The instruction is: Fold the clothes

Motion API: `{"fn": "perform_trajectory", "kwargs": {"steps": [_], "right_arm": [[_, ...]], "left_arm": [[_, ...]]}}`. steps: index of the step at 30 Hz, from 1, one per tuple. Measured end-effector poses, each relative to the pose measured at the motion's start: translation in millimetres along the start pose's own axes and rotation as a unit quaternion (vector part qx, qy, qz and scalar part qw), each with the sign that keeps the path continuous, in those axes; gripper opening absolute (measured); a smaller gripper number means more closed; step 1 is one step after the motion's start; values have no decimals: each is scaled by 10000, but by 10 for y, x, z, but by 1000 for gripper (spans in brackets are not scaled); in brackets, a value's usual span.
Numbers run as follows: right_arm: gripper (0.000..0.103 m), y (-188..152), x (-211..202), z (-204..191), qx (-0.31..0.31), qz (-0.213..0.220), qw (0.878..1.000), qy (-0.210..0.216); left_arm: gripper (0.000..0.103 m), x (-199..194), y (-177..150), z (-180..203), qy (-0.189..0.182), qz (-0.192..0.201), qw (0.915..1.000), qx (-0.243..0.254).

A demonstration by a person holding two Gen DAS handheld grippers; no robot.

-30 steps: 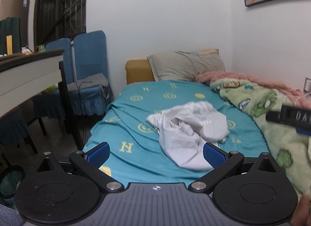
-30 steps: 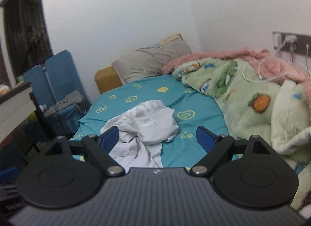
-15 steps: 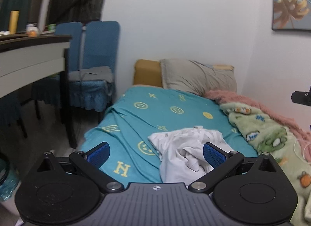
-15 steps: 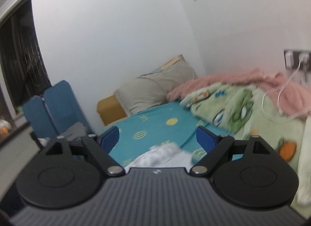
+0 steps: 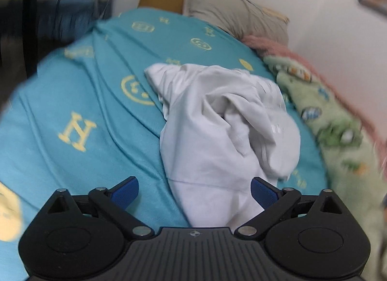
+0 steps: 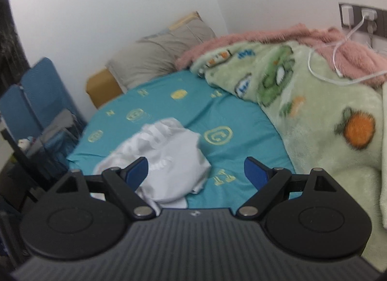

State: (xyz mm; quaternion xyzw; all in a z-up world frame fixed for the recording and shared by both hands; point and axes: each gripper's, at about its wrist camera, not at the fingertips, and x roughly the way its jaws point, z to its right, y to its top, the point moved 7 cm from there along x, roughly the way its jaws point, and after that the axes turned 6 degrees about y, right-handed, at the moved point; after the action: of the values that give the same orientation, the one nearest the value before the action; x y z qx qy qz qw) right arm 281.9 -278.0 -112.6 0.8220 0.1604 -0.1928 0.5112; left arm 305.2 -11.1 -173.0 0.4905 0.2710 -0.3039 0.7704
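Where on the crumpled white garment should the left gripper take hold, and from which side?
Judging by its pose, the near hem of the white garment: it lies flat, single-layered, between the left gripper's open jaws. Come from the near edge of the bed; the far bunch is tangled.

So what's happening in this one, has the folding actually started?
Not yet. A person holds a two-finger gripper in each hand over a bed with a teal sheet. A crumpled white garment lies in a heap on it, unfolded. The left gripper is open, right at the garment's near edge; the right gripper is also open, aimed across its right side. Neither has hold of the cloth. A green fleece blanket is bunched along the wall side.
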Motion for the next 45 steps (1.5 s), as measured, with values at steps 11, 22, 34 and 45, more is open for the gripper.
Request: {"fn": "perform_trajectory", "kwargs": {"steps": [11,22,34,45], "right_arm": [[88,-52,213,75,48,-15,9998,-204],[88,-82,78,16,-132,124,9996,-219],[88,-489,345,-380,-694,-794,9924,627],[88,-673,652,-302,-275,-1362,9897,350]], "left_arm": [[28,346,-14,46,-414,-177,9987,224],[3,-1030,401,104,-704,1446,9855,547],[4,-1550,768,-229,1017,1765,9670,1531],[58,-1034,584,-121,1916,1666,9267,2769]]}}
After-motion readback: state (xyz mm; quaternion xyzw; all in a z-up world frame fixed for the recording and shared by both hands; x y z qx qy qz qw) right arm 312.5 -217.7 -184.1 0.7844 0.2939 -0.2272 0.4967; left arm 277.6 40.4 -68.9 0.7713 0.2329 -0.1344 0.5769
